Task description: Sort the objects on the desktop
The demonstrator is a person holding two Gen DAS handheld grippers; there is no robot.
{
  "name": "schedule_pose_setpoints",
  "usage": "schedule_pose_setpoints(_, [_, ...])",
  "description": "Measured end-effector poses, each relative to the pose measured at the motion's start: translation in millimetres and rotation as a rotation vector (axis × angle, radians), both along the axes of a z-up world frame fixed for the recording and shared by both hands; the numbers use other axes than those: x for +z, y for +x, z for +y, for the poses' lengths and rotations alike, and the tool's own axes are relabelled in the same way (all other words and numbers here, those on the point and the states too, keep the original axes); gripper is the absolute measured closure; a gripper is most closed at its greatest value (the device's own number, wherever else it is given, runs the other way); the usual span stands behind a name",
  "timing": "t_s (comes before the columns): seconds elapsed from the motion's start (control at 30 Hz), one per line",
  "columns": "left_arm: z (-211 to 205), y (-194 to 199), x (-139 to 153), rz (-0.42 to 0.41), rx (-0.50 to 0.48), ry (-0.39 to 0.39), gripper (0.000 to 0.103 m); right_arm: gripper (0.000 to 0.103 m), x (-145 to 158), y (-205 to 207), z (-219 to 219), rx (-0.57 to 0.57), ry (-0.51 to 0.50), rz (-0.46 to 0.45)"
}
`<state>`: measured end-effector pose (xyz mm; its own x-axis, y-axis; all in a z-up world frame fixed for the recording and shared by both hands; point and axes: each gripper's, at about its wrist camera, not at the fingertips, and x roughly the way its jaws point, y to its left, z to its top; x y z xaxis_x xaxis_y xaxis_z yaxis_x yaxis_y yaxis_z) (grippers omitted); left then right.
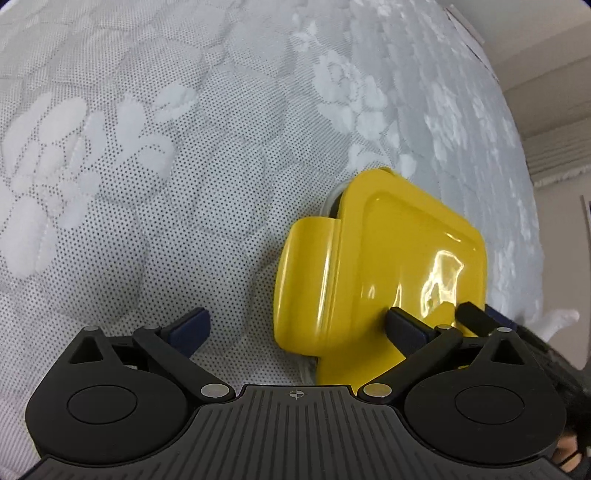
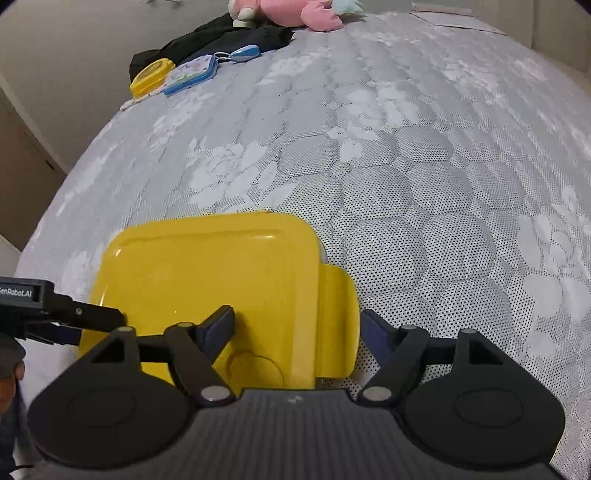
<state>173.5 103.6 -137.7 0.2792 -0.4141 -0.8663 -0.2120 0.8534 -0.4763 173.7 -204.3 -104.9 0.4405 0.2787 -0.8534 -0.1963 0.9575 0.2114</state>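
A yellow box lid (image 1: pixel 399 240) (image 2: pixel 207 273) lies on the grey flowered mattress (image 1: pixel 166 166) (image 2: pixel 406 166). It has a side clasp on each side. My left gripper (image 1: pixel 299 325) is open: its left finger hangs over the mattress and its right finger over the lid, with one clasp (image 1: pixel 306 273) between them. My right gripper (image 2: pixel 297 326) is also open and straddles the other clasp (image 2: pixel 336 325), its left finger above the lid. The left gripper's finger (image 2: pixel 92 314) shows at the lid's left edge. The right gripper's finger (image 1: pixel 476 314) shows at the lid's near right.
At the mattress's far left corner lie a small yellow container (image 2: pixel 151 75), a blue-edged pouch (image 2: pixel 192 74), a blue oval item (image 2: pixel 243 53), dark clothing (image 2: pixel 221 40) and a pink plush toy (image 2: pixel 295 11). A wall (image 2: pixel 55 55) runs along the left side.
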Motion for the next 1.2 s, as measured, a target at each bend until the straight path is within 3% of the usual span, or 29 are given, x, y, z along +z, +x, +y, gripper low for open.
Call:
schedule_pose_setpoints(0.13, [-3.9,-2.7,-7.3,0.000,0.008,-0.032,0.000,0.022,1.5,-1.4,2.8,0.004,-0.035,0.002])
schedule_pose_setpoints(0.23, [-11.0,-5.4,6.5,-0.021,-0.006,0.027,0.000,0.029,10.1,-3.9,2.6,-0.004,-0.045,-0.008])
schedule_pose_setpoints(0.37, [-11.6,-9.2,40.8,-0.132,-0.018,0.087,0.000,0.031,37.7,-14.7,-5.3,-0.032,-0.003,-0.132])
schedule_pose_setpoints(0.4, [-9.0,-11.2,48.7,-0.173,-0.005,0.062,0.000,0.042,41.8,-16.1,-6.9,-0.030,0.019,-0.148])
schedule_pose_setpoints(0.43, [-7.0,-12.6,54.7,-0.217,0.008,0.010,0.000,0.069,45.8,-17.5,-8.4,-0.029,0.040,-0.164])
schedule_pose_setpoints(0.5, [-6.1,-14.2,58.2,-0.268,0.018,-0.122,0.000,0.099,43.8,-16.8,-6.0,-0.014,0.070,-0.147])
schedule_pose_setpoints(0.57, [-12.9,-12.6,54.1,-0.278,0.010,-0.198,0.006,0.099,33.7,-14.8,1.0,0.000,0.071,-0.109])
schedule_pose_setpoints(0.63, [-23.7,-10.0,49.5,-0.280,-0.018,-0.190,0.069,0.099,23.7,-13.2,8.9,0.021,0.068,-0.077])
schedule_pose_setpoints(0.67, [-29.6,-9.3,47.4,-0.281,-0.038,-0.175,0.073,0.099,19.5,-13.4,14.7,0.044,0.059,-0.075])
schedule_pose_setpoints(0.77, [-46.3,-11.3,45.9,-0.322,-0.097,-0.133,0.069,0.098,12.7,-16.7,27.6,0.092,0.039,-0.096])
schedule_pose_setpoints(0.83, [-63.0,-11.9,44.5,-0.336,-0.144,-0.034,0.059,0.098,9.2,-19.5,32.6,0.106,0.020,-0.117])
schedule_pose_setpoints(1.07, [-106.1,-29.6,46.9,-0.456,-0.281,0.270,0.060,0.098,5.6,-26.2,38.9,0.121,-0.009,-0.156])
schedule_pose_setpoints(1.2, [-101.6,-36.5,48.5,-0.461,-0.290,0.276,0.060,0.098,5.3,-27.3,38.8,0.135,-0.019,-0.170])
